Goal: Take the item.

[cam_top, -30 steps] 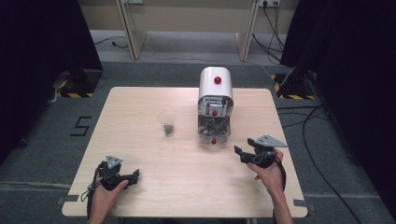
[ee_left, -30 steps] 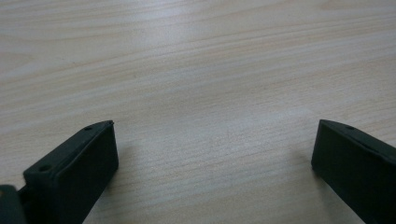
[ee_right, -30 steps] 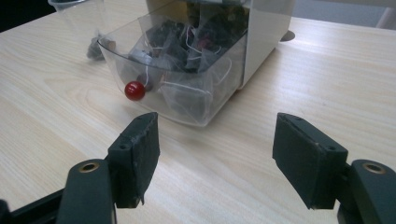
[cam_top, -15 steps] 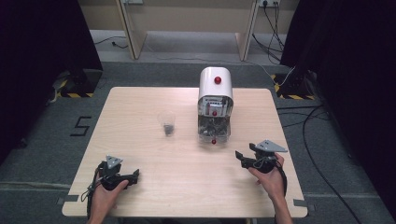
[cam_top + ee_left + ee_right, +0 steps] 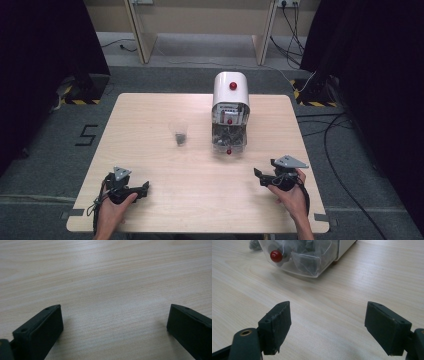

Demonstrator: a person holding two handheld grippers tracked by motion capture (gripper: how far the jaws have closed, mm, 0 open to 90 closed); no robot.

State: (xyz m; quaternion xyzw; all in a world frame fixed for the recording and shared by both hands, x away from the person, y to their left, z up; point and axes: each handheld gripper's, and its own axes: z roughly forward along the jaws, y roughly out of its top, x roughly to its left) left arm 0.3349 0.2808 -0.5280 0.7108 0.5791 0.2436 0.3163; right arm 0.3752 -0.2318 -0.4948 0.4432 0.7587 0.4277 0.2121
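Having drawn back from dispenser (image 5: 230, 117), wider-jawed right tool (image 5: 260, 176), empty.

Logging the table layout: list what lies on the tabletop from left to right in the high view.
Left gripper, black, in the person's left hand → small clear plastic cup with dark contents → white dome-topped dispenser machine with red knobs and a clear front bin → right gripper, black, in the right hand.
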